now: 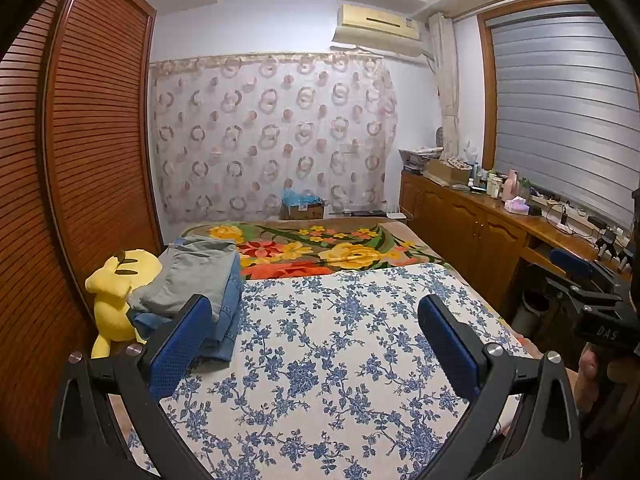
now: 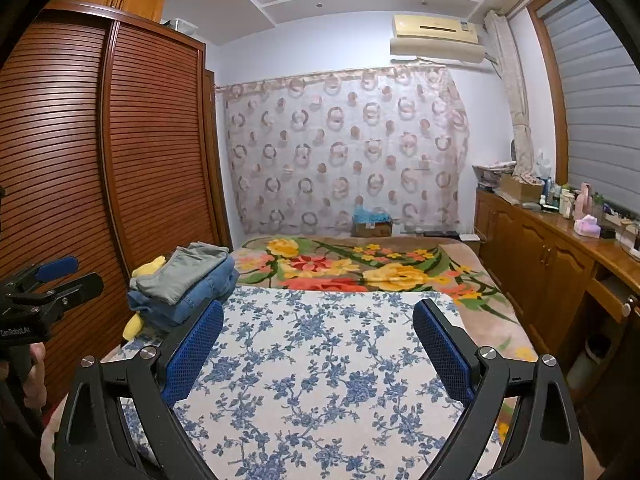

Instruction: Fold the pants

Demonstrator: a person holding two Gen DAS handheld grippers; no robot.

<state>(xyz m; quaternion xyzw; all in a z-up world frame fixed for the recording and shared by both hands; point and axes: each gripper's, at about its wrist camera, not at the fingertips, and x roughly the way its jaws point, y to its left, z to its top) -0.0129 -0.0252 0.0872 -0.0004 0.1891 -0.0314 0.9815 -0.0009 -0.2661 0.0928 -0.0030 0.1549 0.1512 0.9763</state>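
My left gripper (image 1: 316,332) and right gripper (image 2: 318,336) hover with fingers spread wide, empty, above bare blue-flowered bedspread (image 1: 340,360). Folded pants (image 1: 200,276) sit stacked at its far-left edge. The other handle reads "DAS".

free: blue-floral cloth (image 1: 340,360) middle | blocked left: folded pants stack (image 1: 200,280), plush toy (image 1: 116,292), possibly touching

Folded pants (image 1: 200,276) (image 2: 188,280) lie stacked at the bed's left edge: a grey pair on top, blue denim pairs beneath, folded edges facing right, the pile resting partly against a yellow plush toy.
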